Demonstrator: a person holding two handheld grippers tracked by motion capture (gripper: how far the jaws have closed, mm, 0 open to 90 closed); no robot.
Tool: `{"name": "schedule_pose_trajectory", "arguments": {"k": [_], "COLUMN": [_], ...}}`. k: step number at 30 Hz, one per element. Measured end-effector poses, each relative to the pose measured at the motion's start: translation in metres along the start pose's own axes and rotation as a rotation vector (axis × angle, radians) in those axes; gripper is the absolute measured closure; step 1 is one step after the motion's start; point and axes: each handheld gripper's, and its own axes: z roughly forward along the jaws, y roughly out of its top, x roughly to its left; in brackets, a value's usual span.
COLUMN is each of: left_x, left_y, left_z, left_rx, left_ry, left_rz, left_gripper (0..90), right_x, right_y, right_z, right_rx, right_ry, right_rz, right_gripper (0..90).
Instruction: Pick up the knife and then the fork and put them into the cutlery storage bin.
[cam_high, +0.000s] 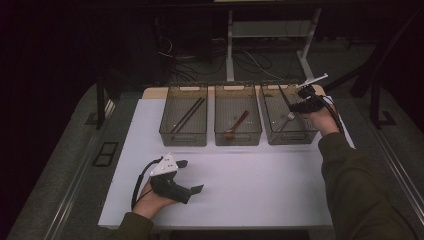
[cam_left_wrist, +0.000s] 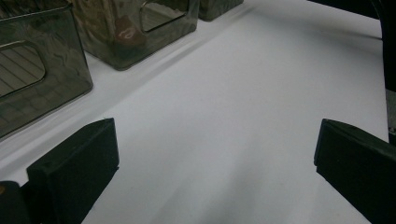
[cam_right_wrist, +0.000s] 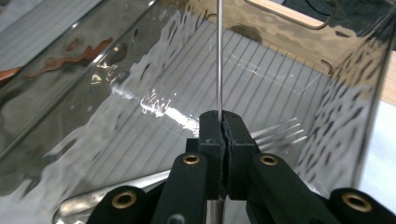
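Three smoky clear bins stand in a row at the back of the white mat. My right gripper (cam_high: 298, 103) (cam_right_wrist: 223, 116) hangs over the right bin (cam_high: 274, 131), shut on a thin metal utensil (cam_right_wrist: 219, 56) seen edge-on; its blade or handle (cam_high: 285, 95) sticks up and away from the jaws. On the floor of that bin (cam_right_wrist: 261, 79) lie a silver fork (cam_right_wrist: 280, 133) and a silver spoon (cam_right_wrist: 93, 201). My left gripper (cam_high: 192, 176) (cam_left_wrist: 215, 135) rests low on the mat near the front, open, with nothing between its jaws.
The left bin (cam_high: 165, 131) holds dark chopsticks (cam_high: 189, 114). A reddish-brown spoon (cam_high: 237, 125) lies in the middle bin (cam_high: 218, 131). The white mat (cam_high: 260, 185) spreads out in front of the bins. Cables and desk legs lie on the dark floor behind the table.
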Motion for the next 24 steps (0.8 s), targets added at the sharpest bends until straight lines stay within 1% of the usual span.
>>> {"name": "schedule_pose_trajectory", "arguments": {"k": [3,5,8,9,12,14,16,17,19,20,21,22,24], "left_x": [0.000,-0.001,-0.001,-0.001,-0.001,0.000,0.000,0.000,0.000,0.000,0.000,0.000,0.000], "left_y": [0.000,0.000,0.000,0.000,0.000,0.000,0.000,0.000,0.000,0.000,0.000,0.000,0.000], "left_z": [0.001,0.002,0.002,0.002,0.001,0.001,0.001,0.000,0.000,0.000,0.000,0.000,0.000], "left_rx": [0.004,0.006,0.005,0.006,0.006,0.006,0.008,0.008,0.009,0.009,0.010,0.009,0.012], "left_ry": [-0.004,-0.005,-0.005,-0.006,-0.005,-0.002,0.003,0.005,0.007,0.009,0.009,0.010,0.011], "left_rz": [0.002,0.003,0.003,0.003,0.005,0.005,0.002,0.003,0.004,0.005,0.006,0.007,0.007], "left_gripper": [0.0,0.0,0.0,0.0,0.0,0.0,0.0,0.0,0.0,0.0,0.0,0.0,0.0], "right_x": [0.003,0.006,0.007,0.007,0.005,0.004,0.006,0.007,0.010,0.011,0.012,0.014,0.016], "right_y": [-0.001,-0.001,0.000,0.000,-0.001,-0.004,-0.008,-0.009,-0.015,-0.016,-0.019,-0.021,-0.026], "right_z": [0.008,0.010,0.007,0.006,-0.002,-0.010,-0.016,-0.018,-0.024,-0.027,-0.030,-0.033,-0.039], "right_rx": [0.008,0.003,-0.014,-0.021,-0.052,-0.099,-0.123,-0.128,-0.155,-0.167,-0.191,-0.200,-0.215], "right_ry": [0.008,0.001,-0.004,-0.001,0.032,0.077,0.096,0.100,0.103,0.105,0.099,0.096,0.093], "right_rz": [-0.003,-0.008,0.003,0.006,0.038,0.068,0.065,0.058,0.044,0.046,0.054,0.053,0.040], "right_gripper": [85.1,78.6,67.4,65.0,54.6,49.0,44.4,42.2,39.3,38.1,37.3,36.2,34.3]}}
